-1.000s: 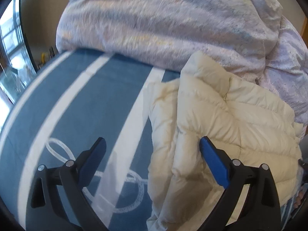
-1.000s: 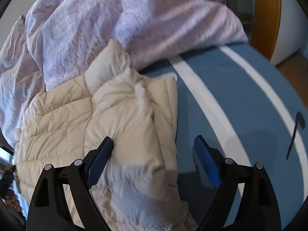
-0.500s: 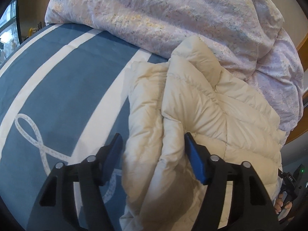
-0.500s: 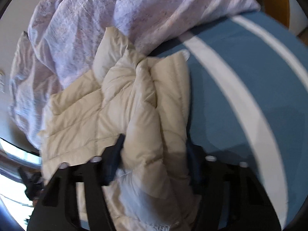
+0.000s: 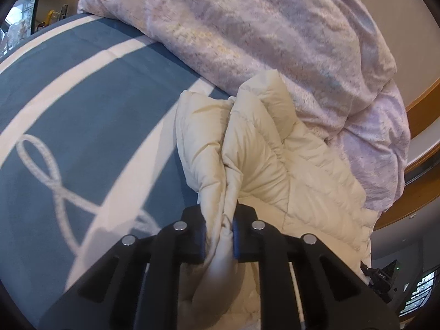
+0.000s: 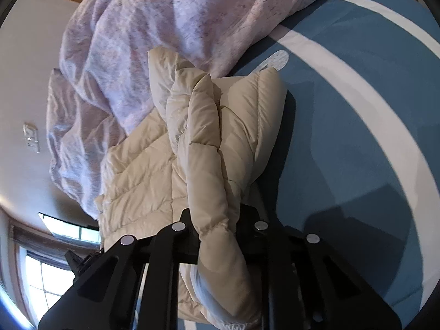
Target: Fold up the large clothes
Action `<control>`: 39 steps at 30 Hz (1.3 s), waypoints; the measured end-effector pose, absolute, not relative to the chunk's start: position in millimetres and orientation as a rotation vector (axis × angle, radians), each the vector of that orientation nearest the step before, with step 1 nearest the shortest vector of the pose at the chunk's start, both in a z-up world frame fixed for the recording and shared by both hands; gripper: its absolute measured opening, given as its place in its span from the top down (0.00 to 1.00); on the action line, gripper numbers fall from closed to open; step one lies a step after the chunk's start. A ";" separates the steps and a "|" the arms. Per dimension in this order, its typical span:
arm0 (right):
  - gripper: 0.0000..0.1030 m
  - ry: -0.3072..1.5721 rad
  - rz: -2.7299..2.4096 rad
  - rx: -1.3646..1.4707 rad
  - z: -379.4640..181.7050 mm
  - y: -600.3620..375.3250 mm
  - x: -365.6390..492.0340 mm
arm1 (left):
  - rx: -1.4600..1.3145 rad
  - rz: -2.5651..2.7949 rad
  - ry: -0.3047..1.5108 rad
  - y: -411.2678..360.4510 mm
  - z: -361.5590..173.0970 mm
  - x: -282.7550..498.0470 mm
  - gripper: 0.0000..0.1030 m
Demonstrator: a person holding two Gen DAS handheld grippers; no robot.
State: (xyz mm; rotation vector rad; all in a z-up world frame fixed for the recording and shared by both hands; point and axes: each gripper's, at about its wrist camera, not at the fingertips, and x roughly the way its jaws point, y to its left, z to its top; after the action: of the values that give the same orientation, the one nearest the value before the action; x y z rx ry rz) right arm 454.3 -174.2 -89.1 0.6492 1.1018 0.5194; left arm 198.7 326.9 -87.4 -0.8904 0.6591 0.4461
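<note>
A cream quilted puffer jacket [image 5: 277,162] lies on a blue bedspread with white stripes [image 5: 90,126], partly folded into thick layers. My left gripper [image 5: 219,240] is shut on a bunched edge of the jacket, the fabric squeezed between its blue pads. In the right wrist view the same jacket [image 6: 192,148] runs up from my right gripper [image 6: 217,233], which is shut on a thick padded fold of it. The jacket's gripped edges are raised off the bed; its far part rests against the duvet.
A bulky lilac patterned duvet [image 5: 261,35] is heaped behind the jacket, and it also shows in the right wrist view [image 6: 154,35]. The blue bedspread [image 6: 357,126] stretches to the right. A window [image 6: 41,280] and wooden trim [image 5: 420,143] lie past the bed's edge.
Both grippers were open above the jacket; they moved down onto its near edge and closed on folds of it. The jacket is now bunched and lifted at the gripped edge.
</note>
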 end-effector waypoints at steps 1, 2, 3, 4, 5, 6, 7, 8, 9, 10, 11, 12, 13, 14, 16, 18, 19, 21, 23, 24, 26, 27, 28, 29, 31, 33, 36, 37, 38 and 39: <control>0.85 1.103 0.529 0.648 -87.0 -173.4 451.1 | -0.892 0.447 0.656 327.9 -85.6 192.5 0.87; 0.85 1.106 0.540 0.646 -85.5 -171.2 447.5 | -0.894 0.452 0.655 329.8 -83.2 189.8 0.87; 0.85 1.109 0.550 0.645 -84.2 -168.2 443.9 | -0.896 0.459 0.655 331.0 -81.5 182.1 0.87; 0.85 1.113 0.560 0.642 -83.0 -163.9 439.7 | -0.896 0.464 0.657 331.0 -80.6 179.2 0.87; 0.85 1.117 0.568 0.637 -82.1 -158.1 435.4 | -0.891 0.473 0.660 331.1 -79.2 173.4 0.87; 0.85 1.121 0.573 0.631 -80.8 -154.0 431.5 | -0.888 0.478 0.662 331.4 -78.8 167.9 0.87; 0.85 1.127 0.580 0.623 -79.7 -150.5 425.4 | -0.882 0.484 0.667 331.5 -77.9 159.3 0.87; 0.85 1.133 0.587 0.619 -78.8 -148.8 418.7 | -0.877 0.487 0.670 331.7 -77.2 151.0 0.87; 0.85 1.139 0.595 0.616 -78.5 -146.9 411.7 | -0.871 0.491 0.672 330.7 -75.6 142.1 0.87; 0.85 1.144 0.601 0.613 -77.8 -146.2 406.2 | -0.869 0.492 0.674 330.4 -74.9 135.4 0.87; 0.85 1.150 0.608 0.611 -77.5 -146.0 399.2 | -0.867 0.493 0.677 329.0 -74.3 126.1 0.87; 0.85 1.154 0.611 0.608 -77.0 -146.0 393.6 | -0.867 0.492 0.679 328.3 -74.5 118.8 0.87; 0.85 1.168 0.615 0.595 -76.3 -148.0 378.1 | -0.867 0.487 0.682 326.3 -74.2 109.8 0.87; 0.85 1.173 0.616 0.586 -75.6 -149.9 371.1 | -0.866 0.483 0.682 324.2 -74.1 101.5 0.87; 0.85 1.181 0.612 0.568 -75.4 -152.0 358.2 | -0.864 0.472 0.683 320.1 -74.2 85.8 0.86; 0.85 1.173 0.597 0.518 -71.9 -151.1 344.1 | -0.874 0.461 0.685 317.6 -75.7 72.2 0.86; 0.84 1.163 0.583 0.476 -68.6 -150.7 338.2 | -0.877 0.457 0.686 316.7 -76.3 68.0 0.85; 0.78 1.135 0.528 0.380 -60.2 -145.5 330.4 | -0.879 0.447 0.688 315.8 -77.5 61.5 0.84; 0.69 1.087 0.455 0.280 -48.9 -141.3 324.4 | -0.869 0.449 0.693 314.2 -77.5 59.5 0.81; 0.62 1.059 0.414 0.233 -42.8 -139.8 321.8 | -0.866 0.452 0.696 313.6 -77.8 59.2 0.79; 0.50 0.989 0.326 0.149 -28.7 -136.8 317.3 | -0.861 0.464 0.702 312.9 -78.0 59.7 0.75; 0.45 0.960 0.296 0.124 -22.3 -135.2 315.8 | -0.859 0.469 0.704 312.9 -78.2 59.3 0.69; 0.45 0.927 0.268 0.099 -14.4 -132.8 313.5 | -0.858 0.474 0.708 312.8 -78.2 59.7 0.60; 0.45 0.911 0.264 0.092 -10.6 -134.5 310.9 | -0.857 0.480 0.710 313.1 -78.2 59.8 0.55; 0.45 0.884 0.303 0.090 -1.0 -125.4 305.5 | -0.859 0.495 0.710 314.1 -78.0 59.6 0.43; 0.45 0.876 0.362 0.079 5.4 -108.6 300.8 | -0.867 0.498 0.711 315.8 -78.8 59.4 0.40; 0.45 0.892 0.472 0.042 8.1 -75.4 290.5 | -0.874 0.504 0.715 316.8 -79.2 60.2 0.35; 0.45 0.902 0.509 0.028 7.4 -62.0 287.4 | -0.874 0.506 0.717 316.6 -79.3 60.6 0.34; 0.45 0.910 0.540 0.018 6.0 -52.0 284.5 | -0.877 0.506 0.718 316.5 -79.3 61.5 0.34; 0.46 0.919 0.570 0.006 4.6 -40.2 282.0 | -0.880 0.504 0.719 316.0 -79.2 62.4 0.33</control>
State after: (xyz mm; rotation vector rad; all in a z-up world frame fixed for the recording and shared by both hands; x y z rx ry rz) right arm 282.0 -40.2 4.6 0.0057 0.9191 0.5702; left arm 62.4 316.0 -79.2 -0.8798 0.7193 0.5040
